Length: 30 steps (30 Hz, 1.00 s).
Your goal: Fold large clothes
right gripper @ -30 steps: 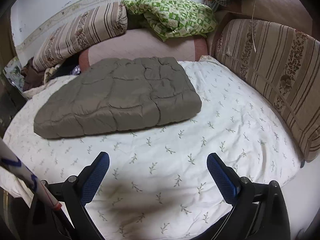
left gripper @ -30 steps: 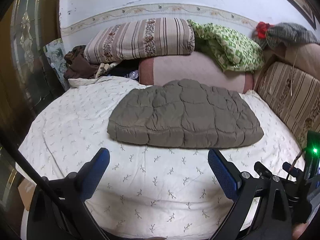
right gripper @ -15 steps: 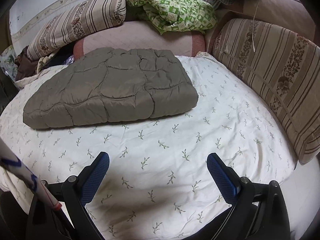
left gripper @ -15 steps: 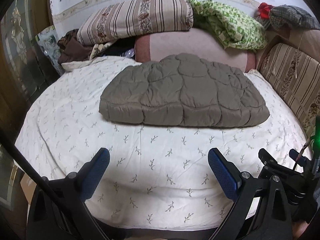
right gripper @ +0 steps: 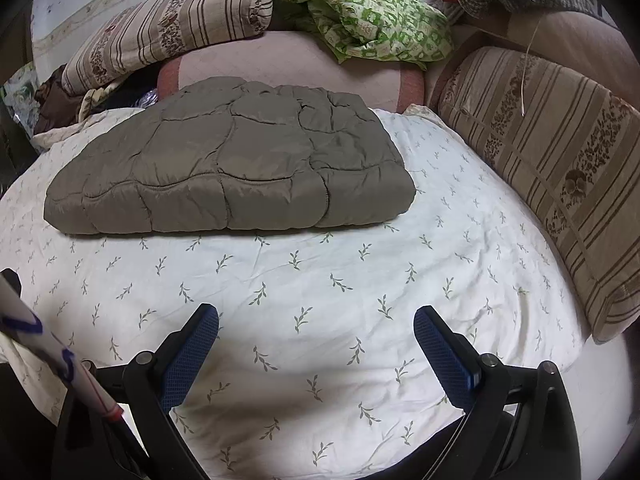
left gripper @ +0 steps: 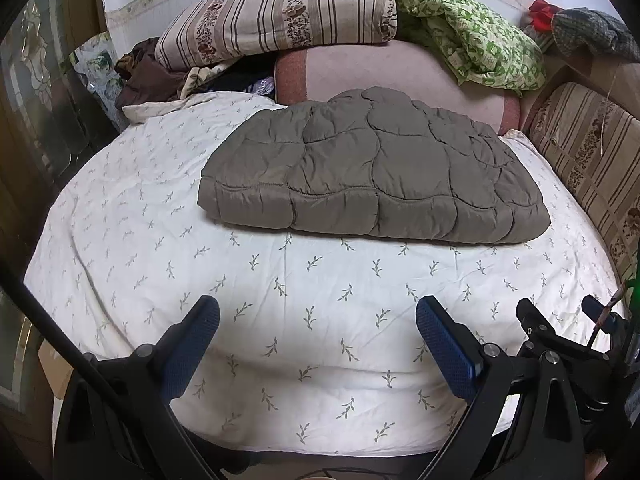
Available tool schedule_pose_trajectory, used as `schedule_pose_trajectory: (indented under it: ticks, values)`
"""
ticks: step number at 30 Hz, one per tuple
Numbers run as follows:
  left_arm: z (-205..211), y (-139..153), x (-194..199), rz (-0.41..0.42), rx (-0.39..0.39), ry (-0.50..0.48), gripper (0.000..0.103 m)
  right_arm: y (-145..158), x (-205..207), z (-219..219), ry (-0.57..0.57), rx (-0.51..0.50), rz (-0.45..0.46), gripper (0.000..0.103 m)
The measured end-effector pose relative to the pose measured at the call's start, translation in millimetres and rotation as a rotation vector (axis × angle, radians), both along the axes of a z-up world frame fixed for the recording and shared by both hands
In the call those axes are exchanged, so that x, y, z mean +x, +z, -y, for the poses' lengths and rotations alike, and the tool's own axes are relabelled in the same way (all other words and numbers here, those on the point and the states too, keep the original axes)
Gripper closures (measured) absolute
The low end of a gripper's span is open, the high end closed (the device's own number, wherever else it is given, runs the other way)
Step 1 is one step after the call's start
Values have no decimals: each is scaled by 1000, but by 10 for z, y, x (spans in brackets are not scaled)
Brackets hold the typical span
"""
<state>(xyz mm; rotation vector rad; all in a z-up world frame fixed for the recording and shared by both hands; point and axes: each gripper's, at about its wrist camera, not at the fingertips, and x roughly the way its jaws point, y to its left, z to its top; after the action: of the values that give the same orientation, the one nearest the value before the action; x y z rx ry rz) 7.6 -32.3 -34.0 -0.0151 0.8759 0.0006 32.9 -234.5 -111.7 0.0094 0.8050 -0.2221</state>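
Note:
A grey-brown quilted padded garment (left gripper: 372, 176) lies folded into a flat rectangle on the white leaf-print bed sheet (left gripper: 304, 320). It also shows in the right wrist view (right gripper: 236, 172), left of centre. My left gripper (left gripper: 318, 320) is open and empty, over the sheet near the bed's front edge, well short of the garment. My right gripper (right gripper: 316, 324) is open and empty too, over the sheet in front of the garment's right part. Part of the right gripper's frame (left gripper: 560, 344) shows at the lower right of the left wrist view.
A striped pillow (left gripper: 276, 20), a green patterned blanket (left gripper: 476, 44) and a pink headboard cushion (left gripper: 360, 72) lie behind the garment. A striped cushion (right gripper: 552, 168) lines the bed's right side. Dark clothes (left gripper: 144, 76) are piled at the back left.
Both grippers have pulled back and tilted down, so the garment sits higher and farther in both views. Both stay open. The garment has not moved.

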Motion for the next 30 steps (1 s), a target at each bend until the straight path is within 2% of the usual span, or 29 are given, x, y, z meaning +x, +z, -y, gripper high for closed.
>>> schedule_pose_trajectory:
  ticks: [30]
  values:
    - [-6,-142,20,-32,8,9,5,-110,21,-74,-4,-14,-37,3]
